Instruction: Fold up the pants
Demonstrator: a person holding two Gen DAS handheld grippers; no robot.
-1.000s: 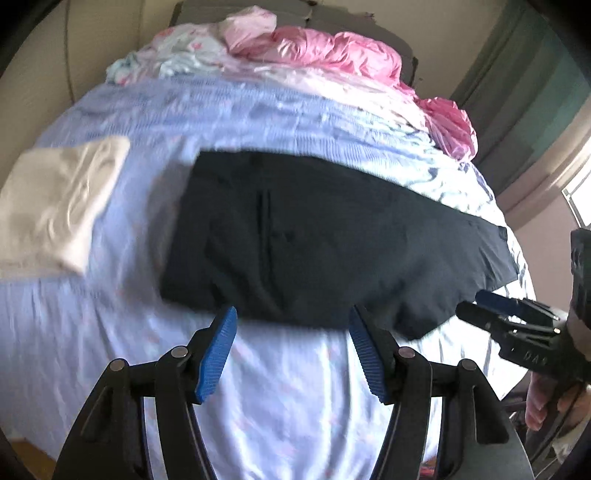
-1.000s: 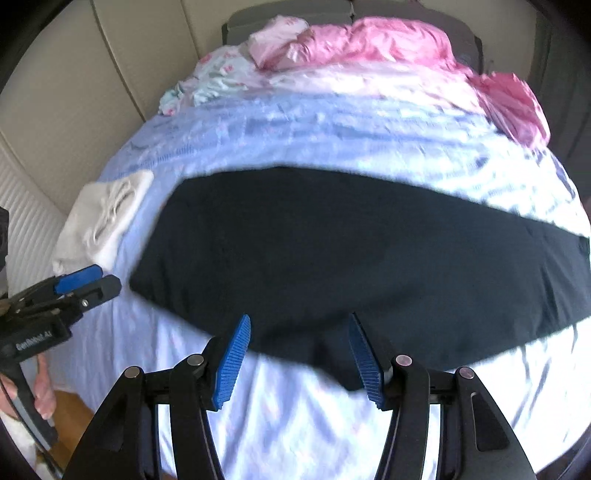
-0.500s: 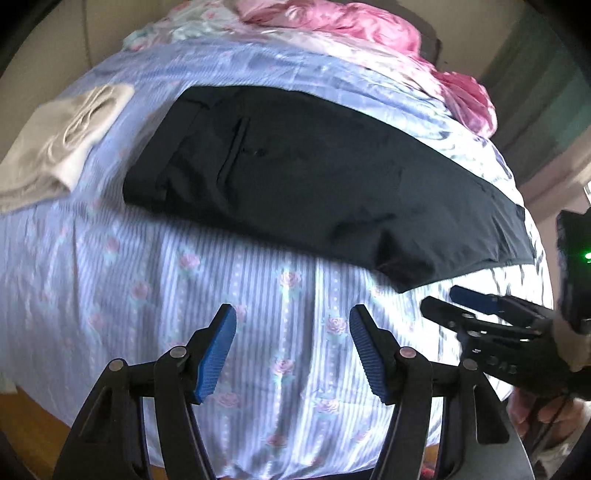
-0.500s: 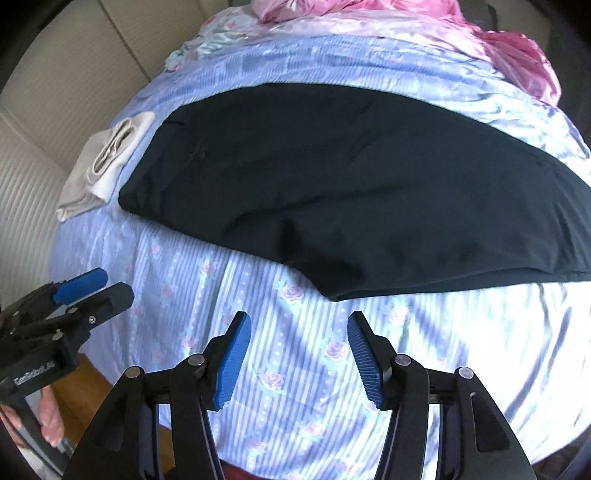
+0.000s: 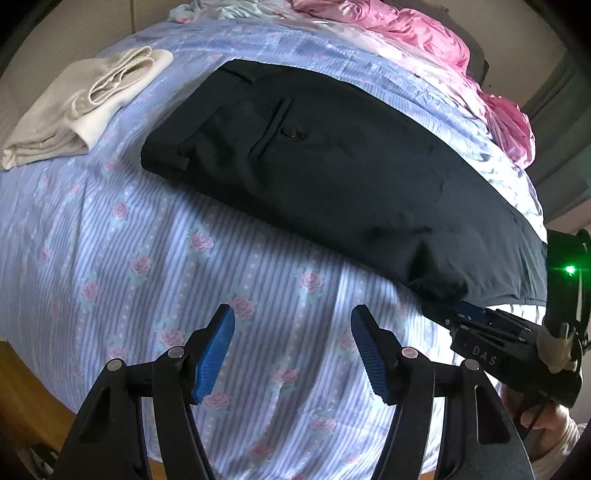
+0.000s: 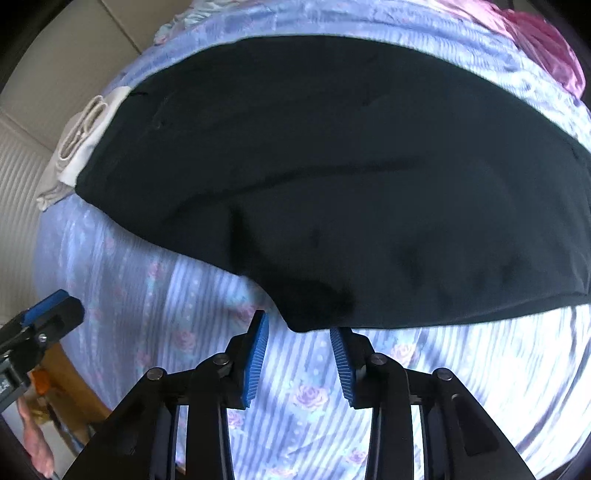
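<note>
Hovering over the striped, rose-printed bedsheet (image 5: pixel 155 258): left gripper (image 5: pixel 291 343), blue pads spread wide, nothing between them, clear of the cloth. Right gripper (image 6: pixel 299 339), jaws just closing to a narrower gap, tips at the near crotch edge of the black pants (image 6: pixel 332 184); whether the pads yet pinch the fabric cannot be told. Printed in white on the right gripper's body, seen from the left wrist: "DAS". Lying flat across the bed beyond, those pants, back pocket up. Farther left, folded cream garment (image 5: pixel 81 107); farthest, crumpled pink bedding (image 5: pixel 424 33).
</note>
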